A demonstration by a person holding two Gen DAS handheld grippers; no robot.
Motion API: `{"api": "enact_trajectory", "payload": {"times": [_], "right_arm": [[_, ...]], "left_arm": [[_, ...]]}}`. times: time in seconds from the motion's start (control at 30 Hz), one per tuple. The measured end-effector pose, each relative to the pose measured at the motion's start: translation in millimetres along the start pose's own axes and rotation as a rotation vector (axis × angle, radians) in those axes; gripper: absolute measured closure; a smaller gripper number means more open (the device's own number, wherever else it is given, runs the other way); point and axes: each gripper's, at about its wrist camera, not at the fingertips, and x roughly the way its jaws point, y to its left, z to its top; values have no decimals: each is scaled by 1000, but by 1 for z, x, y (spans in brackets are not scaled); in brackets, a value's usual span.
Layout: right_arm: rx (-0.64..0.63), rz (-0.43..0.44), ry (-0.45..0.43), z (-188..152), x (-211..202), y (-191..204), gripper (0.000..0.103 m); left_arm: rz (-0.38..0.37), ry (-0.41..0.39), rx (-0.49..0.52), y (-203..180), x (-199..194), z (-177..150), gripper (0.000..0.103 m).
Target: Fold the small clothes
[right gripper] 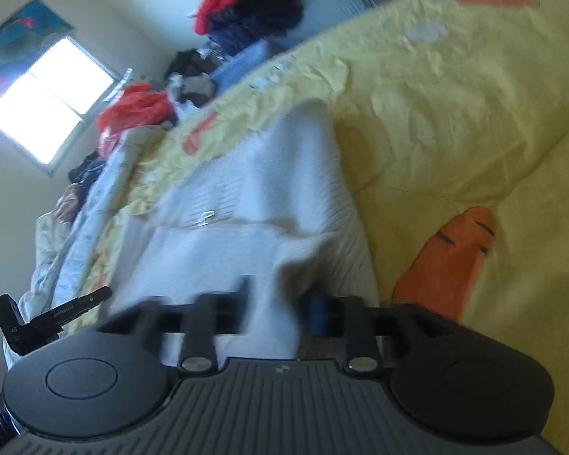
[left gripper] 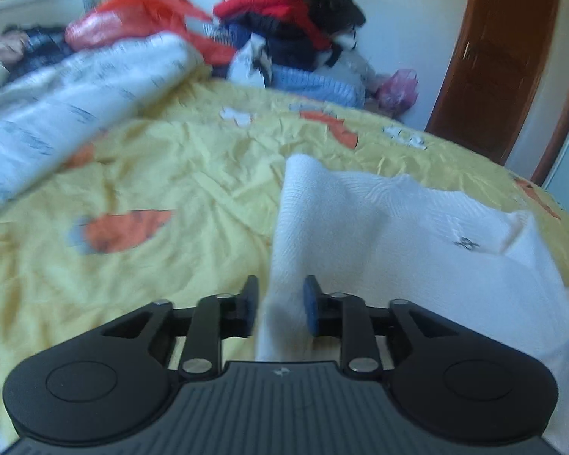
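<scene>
The left gripper (left gripper: 280, 305) pinches a raised fold of the white knitted garment (left gripper: 398, 220) between its blue pads (left gripper: 310, 303). The right gripper (right gripper: 280, 311) likewise clamps a bunched edge of the same garment (right gripper: 254, 204), though that view is blurred. The rest of the garment (a small dark mark shows on its surface) lies spread on the yellow carrot-print bedcover (left gripper: 193, 159). A heap of clothes (left gripper: 296, 19) sits at the bed's far side, beside a white printed quilt (left gripper: 76, 91).
</scene>
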Motion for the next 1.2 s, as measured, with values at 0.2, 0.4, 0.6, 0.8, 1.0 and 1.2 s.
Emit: {"api": "enact_trajectory", "payload": {"times": [0.2, 0.4, 0.6, 0.8, 1.0, 1.2], "right_arm": [[2, -21, -60, -51, -67, -1, 24], [19, -107, 15, -107, -95, -8, 24], [64, -76, 42, -140, -106, -10, 25], [100, -12, 87, -161, -118, -9, 25], [136, 118, 148, -189, -119, 1, 26], [165, 117, 184, -201, -110, 2, 84]], "left_arm": [[-73, 10, -100, 46, -71, -60, 45], [-265, 152, -319, 84, -95, -103, 45], [-419, 257, -325, 70, -103, -119, 47], [-534, 331, -352, 65, -108, -135, 46], [-531, 314, -377, 59, -108, -141, 52], [-452, 346, -305, 47, -103, -134, 88]]}}
